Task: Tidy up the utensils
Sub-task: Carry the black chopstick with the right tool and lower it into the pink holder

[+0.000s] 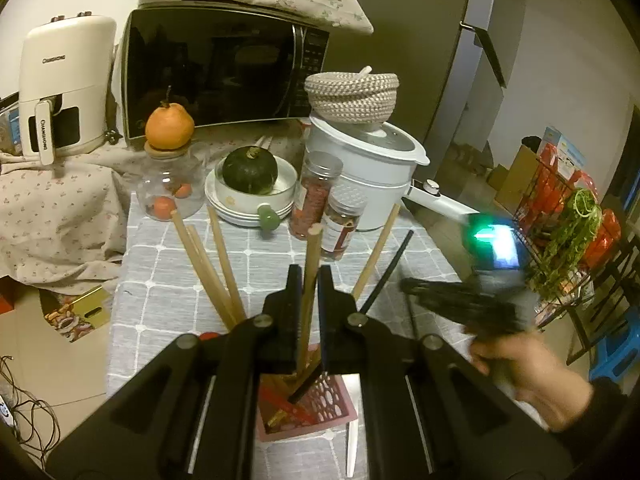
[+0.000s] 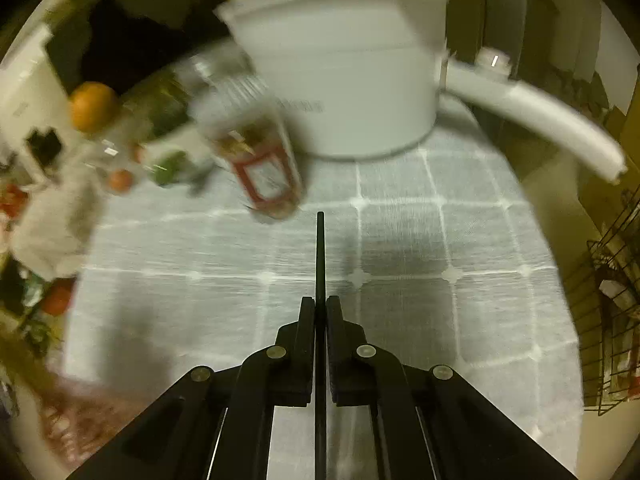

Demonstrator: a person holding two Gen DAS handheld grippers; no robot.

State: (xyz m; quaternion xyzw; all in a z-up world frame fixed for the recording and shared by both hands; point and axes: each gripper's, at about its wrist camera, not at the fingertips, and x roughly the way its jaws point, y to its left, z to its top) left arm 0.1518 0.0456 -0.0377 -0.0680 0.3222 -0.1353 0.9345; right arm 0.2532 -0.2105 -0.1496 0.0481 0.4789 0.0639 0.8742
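Left claw (image 1: 309, 276) pinches a round wooden chopstick (image 1: 311, 280); right claw (image 2: 320, 306) grips a slim black chopstick (image 2: 320, 256)

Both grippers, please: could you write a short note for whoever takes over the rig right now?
Left gripper: shut on a wooden chopstick standing in the pink holder.
Right gripper: shut on a black chopstick, held above the checked tablecloth; that view is blurred.
Done: several wooden chopsticks and one black one are in the holder.
Left: put the held black chopstick in the holder, then release both.
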